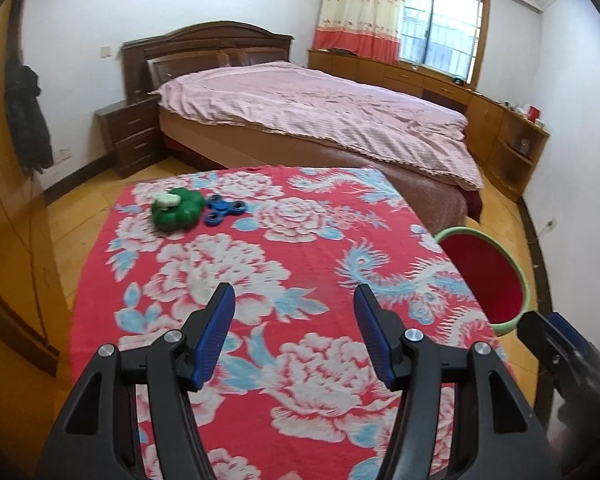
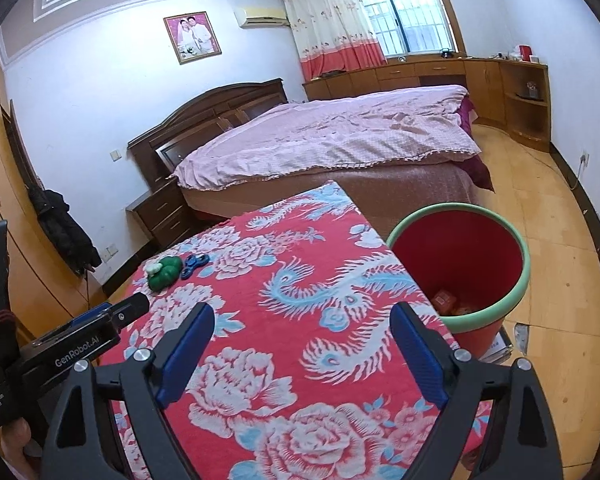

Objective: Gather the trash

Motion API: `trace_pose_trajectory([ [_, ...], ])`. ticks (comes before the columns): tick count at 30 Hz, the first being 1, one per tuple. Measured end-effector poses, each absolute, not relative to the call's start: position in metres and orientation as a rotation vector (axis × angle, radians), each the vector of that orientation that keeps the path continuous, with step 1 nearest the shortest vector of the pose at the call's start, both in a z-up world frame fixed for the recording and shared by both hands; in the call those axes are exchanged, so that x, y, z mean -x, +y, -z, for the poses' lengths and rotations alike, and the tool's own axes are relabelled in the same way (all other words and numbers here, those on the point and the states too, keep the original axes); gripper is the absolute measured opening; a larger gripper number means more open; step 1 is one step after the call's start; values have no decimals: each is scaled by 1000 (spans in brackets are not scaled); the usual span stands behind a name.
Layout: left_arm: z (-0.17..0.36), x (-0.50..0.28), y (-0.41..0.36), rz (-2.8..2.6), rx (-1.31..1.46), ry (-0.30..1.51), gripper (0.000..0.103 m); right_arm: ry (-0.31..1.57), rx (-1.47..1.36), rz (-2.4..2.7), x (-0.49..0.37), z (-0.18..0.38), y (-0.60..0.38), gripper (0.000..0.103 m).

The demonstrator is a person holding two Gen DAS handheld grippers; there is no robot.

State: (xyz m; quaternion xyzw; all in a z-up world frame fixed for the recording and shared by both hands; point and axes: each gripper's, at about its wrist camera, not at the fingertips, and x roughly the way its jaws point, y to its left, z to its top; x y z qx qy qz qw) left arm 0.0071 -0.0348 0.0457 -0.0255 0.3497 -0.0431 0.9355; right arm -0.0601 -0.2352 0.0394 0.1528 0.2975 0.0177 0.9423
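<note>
A red bin with a pale green rim stands on the floor at the table's right side, with small orange wrappers at its bottom; the same bin shows in the left wrist view. On the table's red flowered cloth lie a green pepper-shaped toy and a blue fidget spinner at the far left. My left gripper hangs open over the cloth, nothing between its fingers. My right gripper stands open wide above the table's near right part, empty. The left gripper also shows at the left of the right wrist view.
A bed with a pink cover stands behind the table, a dark nightstand to its left. Wooden cabinets line the far wall under the window. A dark coat hangs at the left wardrobe. Bare wooden floor lies right of the bin.
</note>
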Motion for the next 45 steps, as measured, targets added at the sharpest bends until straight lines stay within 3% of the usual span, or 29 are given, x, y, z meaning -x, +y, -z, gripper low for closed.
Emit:
trace_pose_trajectory([
  [45, -46, 4, -31, 84, 58, 715, 61, 606, -303, -56, 67, -43, -227, 93],
])
